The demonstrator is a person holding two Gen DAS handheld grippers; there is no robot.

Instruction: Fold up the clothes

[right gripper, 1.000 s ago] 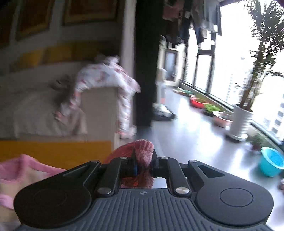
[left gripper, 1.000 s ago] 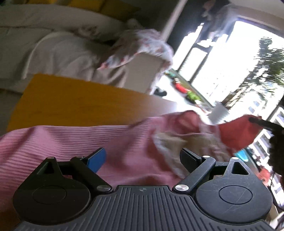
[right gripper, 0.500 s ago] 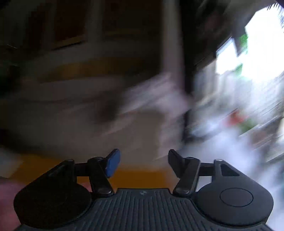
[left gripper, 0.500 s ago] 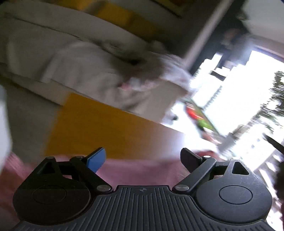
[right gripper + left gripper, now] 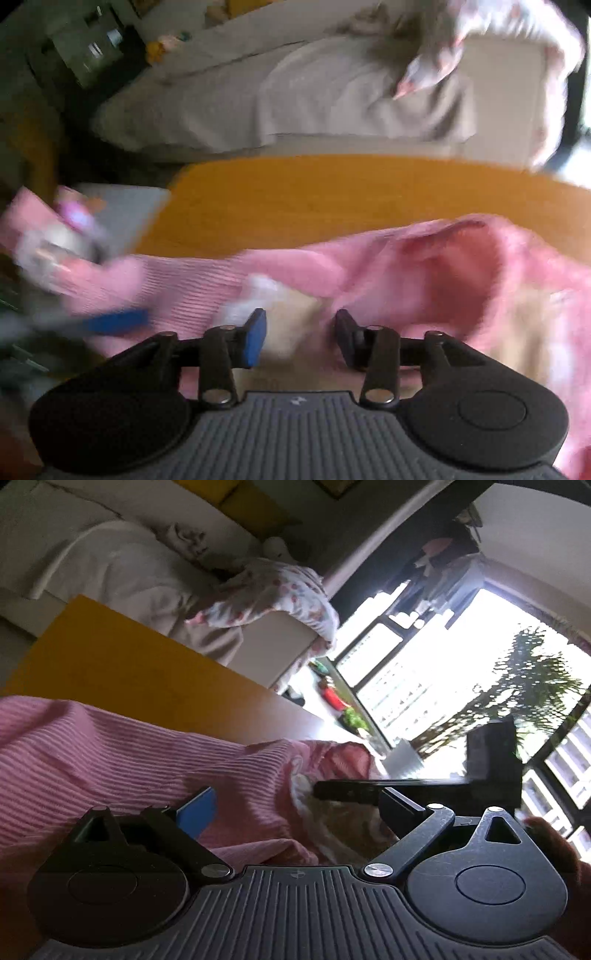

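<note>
1. Pink ribbed garment (image 5: 122, 746) lies crumpled on the yellow table (image 5: 122, 672); we see its cream lining (image 5: 291, 306) exposed where the fabric gapes open. Its near edges are cut off by both gripper bodies, so we can't tell the full shape or how far it is folded.
2. Right wrist view is motion-blurred; at its left edge we make out a blue streak and a pink-grey smear we can't identify.
3. Left wrist view is sharper and shows what the right does not: a bright window (image 5: 443, 686), a potted plant (image 5: 532, 686), and the right gripper (image 5: 332, 790) reaching in from the right as a dark bar over the lining. A reddish glove or sleeve at the lower right corner is mostly hidden.
4. Right wrist view alone shows the beige sofa (image 5: 332, 96) front-on with a floral garment (image 5: 480, 33) draped on its arm, blurred.
5. Left gripper (image 5: 299, 805): jaws wide apart, just opened further, nothing between the pads, hanging low over the ribbed fabric, view tilted.
6. Right gripper (image 5: 299, 336): jaws partly apart, just been closing; pointed down at the lining, which sits below the gap, pads not pressing on it as far as we can tell.
</note>
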